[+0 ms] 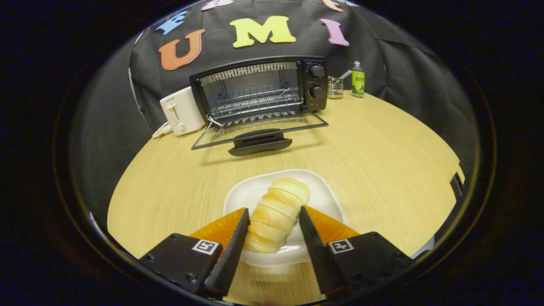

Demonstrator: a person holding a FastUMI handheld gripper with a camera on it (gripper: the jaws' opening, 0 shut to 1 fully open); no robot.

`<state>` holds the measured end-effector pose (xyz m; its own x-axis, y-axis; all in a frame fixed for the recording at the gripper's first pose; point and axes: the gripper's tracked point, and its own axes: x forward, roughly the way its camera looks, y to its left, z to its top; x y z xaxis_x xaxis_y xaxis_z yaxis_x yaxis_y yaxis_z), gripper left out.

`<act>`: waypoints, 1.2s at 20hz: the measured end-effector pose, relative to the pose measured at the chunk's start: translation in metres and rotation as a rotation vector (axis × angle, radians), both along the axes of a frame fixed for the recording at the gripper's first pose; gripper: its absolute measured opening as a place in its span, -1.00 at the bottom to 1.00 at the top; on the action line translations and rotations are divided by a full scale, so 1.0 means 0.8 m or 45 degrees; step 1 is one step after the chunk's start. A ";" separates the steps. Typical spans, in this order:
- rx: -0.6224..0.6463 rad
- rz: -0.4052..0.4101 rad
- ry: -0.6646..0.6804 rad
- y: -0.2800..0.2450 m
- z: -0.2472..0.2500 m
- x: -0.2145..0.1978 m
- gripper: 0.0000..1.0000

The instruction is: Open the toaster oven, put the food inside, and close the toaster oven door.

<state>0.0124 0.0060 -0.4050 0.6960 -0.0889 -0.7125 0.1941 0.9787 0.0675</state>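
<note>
A pale, ridged bread roll (274,212) lies on a white plate (327,197) on the wooden table, between my two fingers. My gripper (274,208) is open around the roll. The left finger (238,238) sits against the roll's side, while a sliver of plate shows between the roll and the right finger (312,238). Beyond the plate stands the black toaster oven (259,91), its glass door (259,131) folded down flat toward me and the wire rack (255,104) inside bare.
A white toaster (180,111) stands left of the oven, its cord trailing on the table. Right of the oven are a metal mesh cup (335,87) and a green-labelled bottle (358,80). Bare tabletop (170,178) lies between the plate and the lowered door.
</note>
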 end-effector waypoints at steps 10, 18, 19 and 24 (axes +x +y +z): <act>0.090 0.008 -0.133 0.003 0.052 0.010 -0.22; 0.226 -0.019 -0.314 0.001 0.137 0.107 -0.22; 0.235 -0.013 -0.330 0.001 0.145 0.127 -0.22; 0.207 -0.022 -0.410 -0.008 0.160 0.233 -0.22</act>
